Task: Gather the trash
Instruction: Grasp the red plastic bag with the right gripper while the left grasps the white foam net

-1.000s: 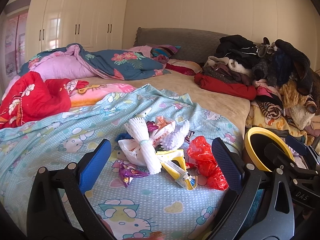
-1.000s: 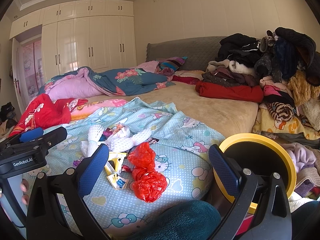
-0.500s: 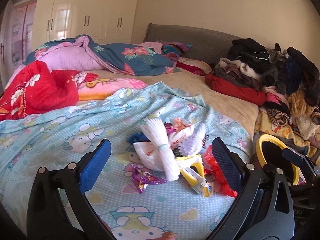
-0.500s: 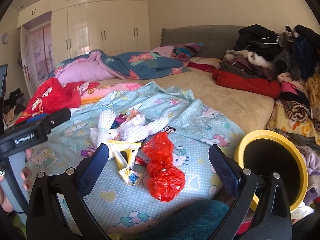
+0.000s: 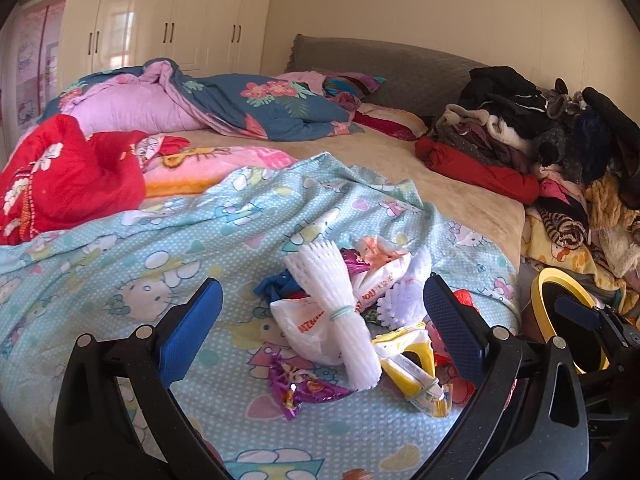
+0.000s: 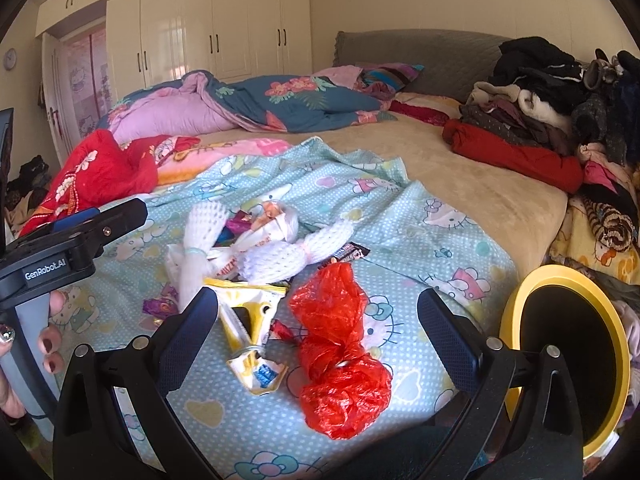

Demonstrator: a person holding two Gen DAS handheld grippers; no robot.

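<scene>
Only your right view shows the whole red plastic bag (image 6: 340, 350), lengthwise toward you; both grippers (image 5: 320, 328) (image 6: 318, 332) gape empty.

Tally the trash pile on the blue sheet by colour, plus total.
White: 3, two foam fruit nets and a printed plastic bag
Red: 1, crumpled plastic bag
Yellow: 1, flattened packet
Purple: 1, foil wrapper
Blue: 1, crumpled scrap
Black: 1, small wrapper
Total: 8 visible; more may be hidden underneath.
</scene>
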